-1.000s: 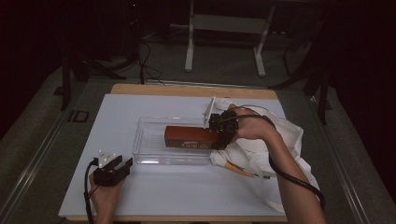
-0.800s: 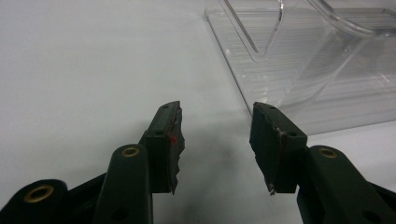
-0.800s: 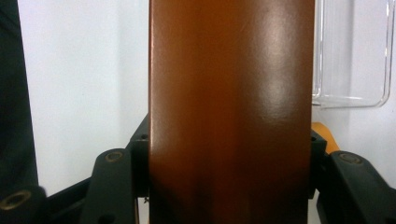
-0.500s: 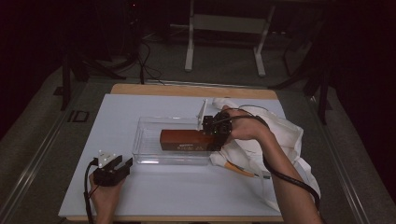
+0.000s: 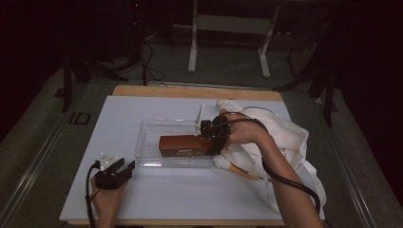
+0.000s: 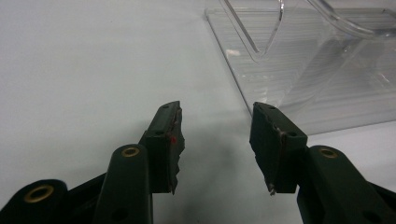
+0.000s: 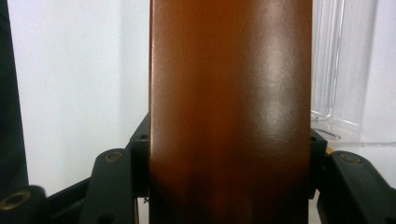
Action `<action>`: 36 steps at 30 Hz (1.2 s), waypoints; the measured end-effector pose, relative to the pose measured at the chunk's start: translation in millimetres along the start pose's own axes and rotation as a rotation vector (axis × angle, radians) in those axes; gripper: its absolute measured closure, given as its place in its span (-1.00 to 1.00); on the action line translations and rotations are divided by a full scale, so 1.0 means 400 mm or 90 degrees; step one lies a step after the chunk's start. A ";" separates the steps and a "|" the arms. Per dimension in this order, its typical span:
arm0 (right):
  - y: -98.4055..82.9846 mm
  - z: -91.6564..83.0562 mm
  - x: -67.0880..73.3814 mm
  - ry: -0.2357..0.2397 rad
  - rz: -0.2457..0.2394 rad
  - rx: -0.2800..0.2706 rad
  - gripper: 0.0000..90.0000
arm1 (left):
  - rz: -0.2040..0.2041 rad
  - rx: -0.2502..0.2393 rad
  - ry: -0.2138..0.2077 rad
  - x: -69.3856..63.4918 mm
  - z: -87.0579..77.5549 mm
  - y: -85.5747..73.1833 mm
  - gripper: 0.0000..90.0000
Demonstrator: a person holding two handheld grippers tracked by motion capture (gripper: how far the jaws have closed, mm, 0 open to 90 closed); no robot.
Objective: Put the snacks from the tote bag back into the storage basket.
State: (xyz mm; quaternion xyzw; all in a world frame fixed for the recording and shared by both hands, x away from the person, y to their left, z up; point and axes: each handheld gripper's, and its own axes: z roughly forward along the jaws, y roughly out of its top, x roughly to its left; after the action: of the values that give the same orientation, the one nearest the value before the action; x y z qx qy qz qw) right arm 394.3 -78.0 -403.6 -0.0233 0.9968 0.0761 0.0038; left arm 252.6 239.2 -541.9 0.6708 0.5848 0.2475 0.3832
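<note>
We clamped our right gripper (image 5: pixel 212 138) on the brown box (image 5: pixel 183 145) inside the clear bin (image 5: pixel 147 137), while our left gripper (image 5: pixel 127 167) gaped empty near the table's (image 5: pixel 190 199) front edge.

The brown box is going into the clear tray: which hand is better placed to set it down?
Right. The right gripper is clamped on the brown box, holding it over the clear tray. The left gripper rests open on the table, outside the tray.

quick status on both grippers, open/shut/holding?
Left gripper: open, nothing between its jaws, resting on the table beside the clear tray.
Right gripper: shut on the brown box, over the clear tray.
</note>
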 end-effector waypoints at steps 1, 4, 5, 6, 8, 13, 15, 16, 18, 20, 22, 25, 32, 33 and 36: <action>0.002 0.001 0.001 0.000 -0.001 0.000 -0.04 | 0.000 0.000 0.000 0.000 0.000 0.000 0.20; 0.011 0.004 0.001 0.000 -0.005 0.001 -0.04 | 0.000 0.000 0.000 0.000 0.000 0.000 0.20; 0.013 0.006 0.001 0.001 -0.005 0.003 -0.04 | 0.000 0.000 0.000 0.000 0.000 0.000 0.20; 0.015 0.007 0.001 0.002 -0.003 0.006 -0.04 | 0.000 0.000 -0.001 0.000 0.000 0.000 0.20; 0.019 0.013 0.001 0.002 -0.005 0.008 -0.05 | 0.000 0.000 -0.001 0.000 0.000 0.000 0.20; 0.030 0.026 -0.001 0.008 -0.004 0.008 -0.05 | -0.001 -0.001 -0.001 0.000 0.000 0.000 0.20; 0.034 0.029 -0.002 0.011 -0.003 0.008 -0.05 | -0.001 0.000 -0.001 0.000 0.000 0.000 0.19; 0.035 0.031 -0.002 0.012 -0.003 0.006 -0.05 | -0.001 0.000 -0.001 0.000 0.000 0.000 0.19; 0.039 0.034 -0.003 0.015 -0.001 0.006 -0.05 | -0.001 0.000 -0.001 0.000 0.000 0.000 0.19; 0.043 0.037 -0.003 0.017 0.000 0.007 -0.06 | -0.001 0.000 -0.001 0.000 0.000 0.000 0.19; 0.048 0.040 -0.003 0.017 -0.001 0.005 -0.06 | -0.001 0.001 -0.001 0.000 0.000 0.000 0.19; 0.054 0.043 -0.004 0.019 -0.002 0.000 -0.06 | -0.001 0.001 -0.002 0.000 0.000 0.000 0.19; 0.065 0.046 -0.005 0.018 0.001 -0.014 -0.08 | -0.002 0.002 -0.003 0.001 0.001 0.000 0.19; 0.066 0.044 -0.005 0.017 0.000 -0.018 -0.09 | -0.002 0.001 -0.003 0.001 0.001 0.000 0.19; 0.068 0.040 -0.005 0.019 -0.001 -0.023 -0.11 | -0.002 0.000 -0.003 0.001 0.001 0.000 0.19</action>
State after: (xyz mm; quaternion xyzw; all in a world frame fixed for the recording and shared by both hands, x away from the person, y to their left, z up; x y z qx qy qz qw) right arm 395.0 -48.4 -415.3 -0.0252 0.9952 0.0939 -0.0115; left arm 252.9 239.4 -542.0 0.6704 0.5852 0.2453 0.3846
